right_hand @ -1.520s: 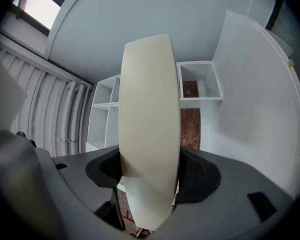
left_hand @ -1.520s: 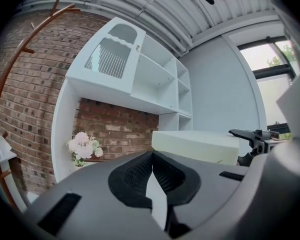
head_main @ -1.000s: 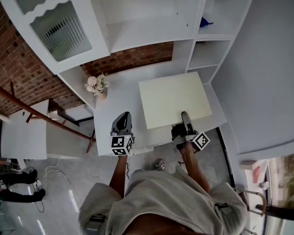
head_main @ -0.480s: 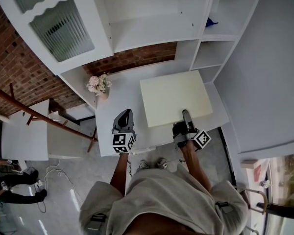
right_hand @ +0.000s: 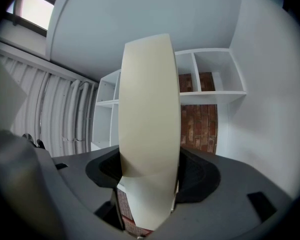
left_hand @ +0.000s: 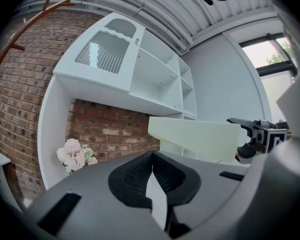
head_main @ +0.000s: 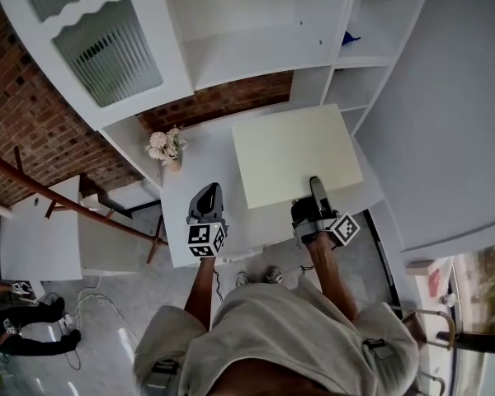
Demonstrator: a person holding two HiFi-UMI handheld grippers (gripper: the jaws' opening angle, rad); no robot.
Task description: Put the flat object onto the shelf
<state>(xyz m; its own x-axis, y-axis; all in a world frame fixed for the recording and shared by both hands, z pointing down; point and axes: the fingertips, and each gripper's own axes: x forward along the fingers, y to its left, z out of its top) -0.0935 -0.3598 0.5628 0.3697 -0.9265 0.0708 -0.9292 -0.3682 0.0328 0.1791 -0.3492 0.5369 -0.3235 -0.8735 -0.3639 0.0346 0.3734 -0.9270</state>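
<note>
The flat object is a cream board (head_main: pixel 295 153), held level above the white desk (head_main: pixel 200 162) in the head view. My right gripper (head_main: pixel 315 190) is shut on the middle of its near edge. In the right gripper view the board (right_hand: pixel 150 119) stands edge-on between the pads of that gripper (right_hand: pixel 149 184). The white shelf unit (head_main: pixel 256 52) rises just beyond the board. My left gripper (head_main: pixel 206 203) hangs over the desk's near left part, shut with nothing in it; in its own view the closed jaws (left_hand: pixel 151 168) point at the board (left_hand: pixel 195 139).
A small vase of pale flowers (head_main: pixel 163 145) stands at the desk's back left, under a cabinet with a ribbed glass door (head_main: pixel 107 48). Something blue (head_main: pixel 349 37) lies in a right-hand shelf compartment. A brick wall (head_main: pixel 223 97) backs the desk.
The board, in my right gripper, has risen slightly and moved farther toward the shelf unit. My left gripper has hardly moved.
</note>
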